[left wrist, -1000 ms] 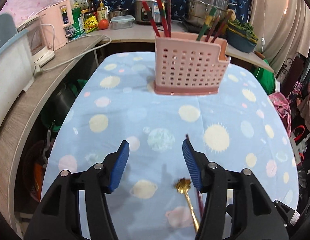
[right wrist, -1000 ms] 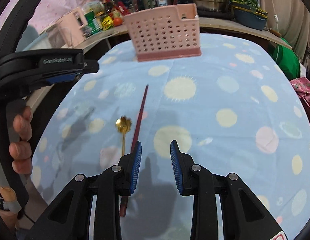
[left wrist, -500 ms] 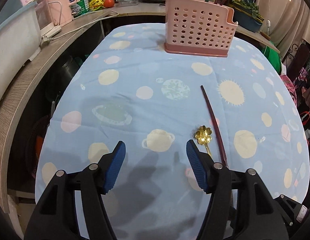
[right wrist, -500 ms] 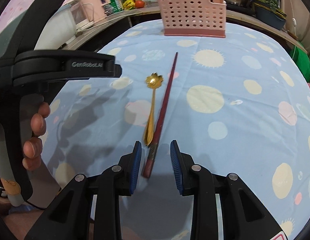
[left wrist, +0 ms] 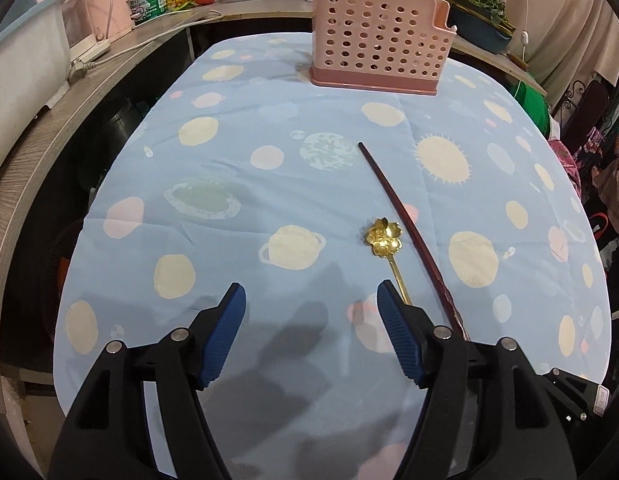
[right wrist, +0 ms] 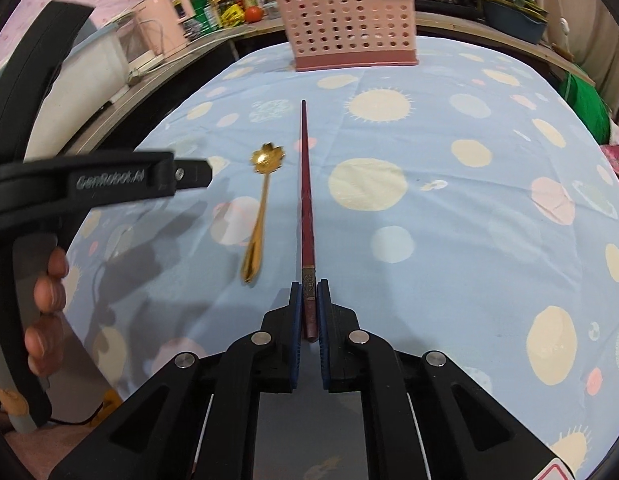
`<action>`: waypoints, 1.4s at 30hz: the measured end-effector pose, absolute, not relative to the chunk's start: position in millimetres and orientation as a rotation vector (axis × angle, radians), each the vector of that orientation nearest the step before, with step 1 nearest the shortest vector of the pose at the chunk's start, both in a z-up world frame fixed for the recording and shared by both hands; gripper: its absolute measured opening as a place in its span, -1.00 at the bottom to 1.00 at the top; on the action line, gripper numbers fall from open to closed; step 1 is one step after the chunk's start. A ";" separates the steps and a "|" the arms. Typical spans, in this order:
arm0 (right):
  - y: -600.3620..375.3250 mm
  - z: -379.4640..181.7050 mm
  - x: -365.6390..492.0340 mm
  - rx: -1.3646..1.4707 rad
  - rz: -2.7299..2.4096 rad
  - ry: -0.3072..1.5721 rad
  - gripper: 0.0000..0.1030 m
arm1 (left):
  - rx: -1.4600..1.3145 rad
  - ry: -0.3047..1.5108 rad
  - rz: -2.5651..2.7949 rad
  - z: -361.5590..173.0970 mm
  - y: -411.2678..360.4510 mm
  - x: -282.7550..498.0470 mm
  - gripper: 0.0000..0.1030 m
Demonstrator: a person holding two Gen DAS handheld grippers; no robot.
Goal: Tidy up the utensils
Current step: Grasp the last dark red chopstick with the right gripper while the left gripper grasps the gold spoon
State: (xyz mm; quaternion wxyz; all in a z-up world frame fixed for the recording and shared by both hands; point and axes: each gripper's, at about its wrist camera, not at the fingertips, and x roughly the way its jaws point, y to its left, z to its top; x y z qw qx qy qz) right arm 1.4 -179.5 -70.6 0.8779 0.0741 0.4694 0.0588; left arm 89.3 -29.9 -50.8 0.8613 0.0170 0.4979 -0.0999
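Dark red, the chopstick (right wrist: 306,184) lies on the spotted blue tablecloth (right wrist: 449,240), its thick end pinched between the closed blue pads of the right gripper (right wrist: 309,300); the gold spoon (right wrist: 261,208) lies just beside it, apart; the left gripper (left wrist: 311,308) hovers wide, holding nothing; the pink holder (left wrist: 379,42) stands at the table's far end.

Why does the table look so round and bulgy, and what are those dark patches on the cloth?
Left wrist view: the fisheye lens bows the tablecloth and darkens the corners; soft shadows lie just beyond the open left gripper. Right wrist view: same curving; the pink basket leans, and shadows fall left of the gold spoon.
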 end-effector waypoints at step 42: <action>-219.8 -26.4 0.9 0.247 0.038 0.868 -0.86 | 0.080 1.064 -0.344 -46.2 -63.0 58.8 -0.80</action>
